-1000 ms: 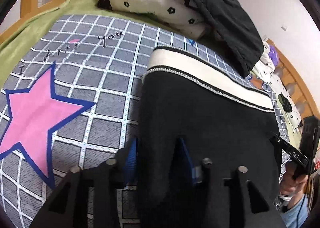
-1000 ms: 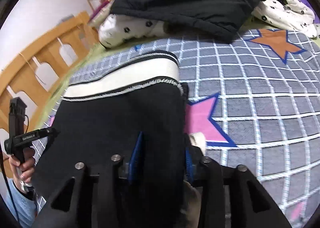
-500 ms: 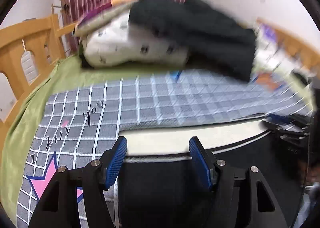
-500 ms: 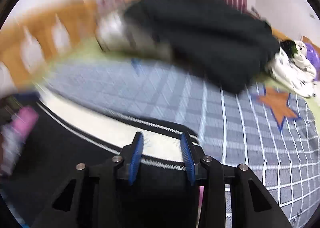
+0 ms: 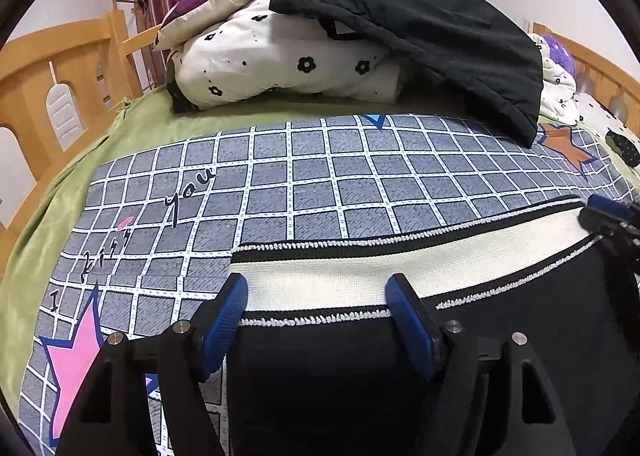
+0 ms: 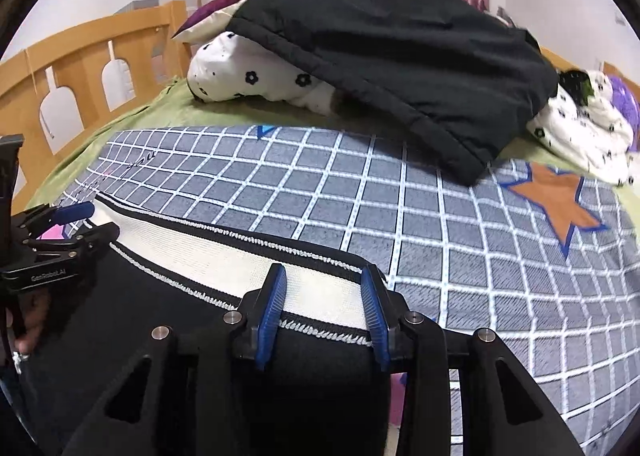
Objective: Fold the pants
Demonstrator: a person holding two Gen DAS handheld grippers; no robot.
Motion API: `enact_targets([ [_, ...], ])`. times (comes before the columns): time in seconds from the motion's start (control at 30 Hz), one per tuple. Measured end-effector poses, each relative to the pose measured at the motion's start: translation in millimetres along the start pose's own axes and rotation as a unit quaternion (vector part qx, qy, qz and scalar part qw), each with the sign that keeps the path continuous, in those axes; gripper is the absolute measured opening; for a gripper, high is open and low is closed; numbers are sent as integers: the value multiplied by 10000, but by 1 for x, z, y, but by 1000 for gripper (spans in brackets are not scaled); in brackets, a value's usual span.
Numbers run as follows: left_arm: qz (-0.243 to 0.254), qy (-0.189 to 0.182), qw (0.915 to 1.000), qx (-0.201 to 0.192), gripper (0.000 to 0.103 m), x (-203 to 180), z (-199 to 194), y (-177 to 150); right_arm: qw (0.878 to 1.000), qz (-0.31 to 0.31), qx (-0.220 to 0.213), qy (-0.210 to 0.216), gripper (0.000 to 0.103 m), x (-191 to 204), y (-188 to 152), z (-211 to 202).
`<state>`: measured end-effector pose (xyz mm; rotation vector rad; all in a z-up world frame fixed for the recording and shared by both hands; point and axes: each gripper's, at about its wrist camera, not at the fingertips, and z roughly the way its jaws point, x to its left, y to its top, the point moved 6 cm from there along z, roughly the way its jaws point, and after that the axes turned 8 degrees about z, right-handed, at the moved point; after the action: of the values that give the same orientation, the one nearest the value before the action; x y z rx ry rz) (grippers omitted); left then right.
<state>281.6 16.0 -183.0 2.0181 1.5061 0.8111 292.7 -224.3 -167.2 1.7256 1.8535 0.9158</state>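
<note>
Black pants (image 5: 500, 340) with cream waistband (image 5: 400, 268) lie flat on the checked bed (image 5: 320, 176); left gripper (image 5: 316, 316) jaws wide, right gripper (image 6: 324, 304) jaws parted, both empty over waistband.

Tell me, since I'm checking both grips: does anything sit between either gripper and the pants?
Nothing visible does. The left gripper and right gripper are both open at the white waistband of the pants; contact is unclear.

Matt black knit pants (image 5: 500, 356)
</note>
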Motion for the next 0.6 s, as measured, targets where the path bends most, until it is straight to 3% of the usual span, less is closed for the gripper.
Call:
enact_targets([
  [0.17, 141, 178, 9997, -88, 71, -3, -1, 5, 9999, 30, -129, 55, 37, 1, 2, 2],
  [0.3, 198, 237, 9995, -48, 72, -5, 5, 5, 9997, 158, 49, 200, 37, -5, -1, 12],
  [0.6, 1, 25, 10000, -17, 77, 0, 8, 2, 9995, 232, 28, 235, 37, -6, -5, 16],
])
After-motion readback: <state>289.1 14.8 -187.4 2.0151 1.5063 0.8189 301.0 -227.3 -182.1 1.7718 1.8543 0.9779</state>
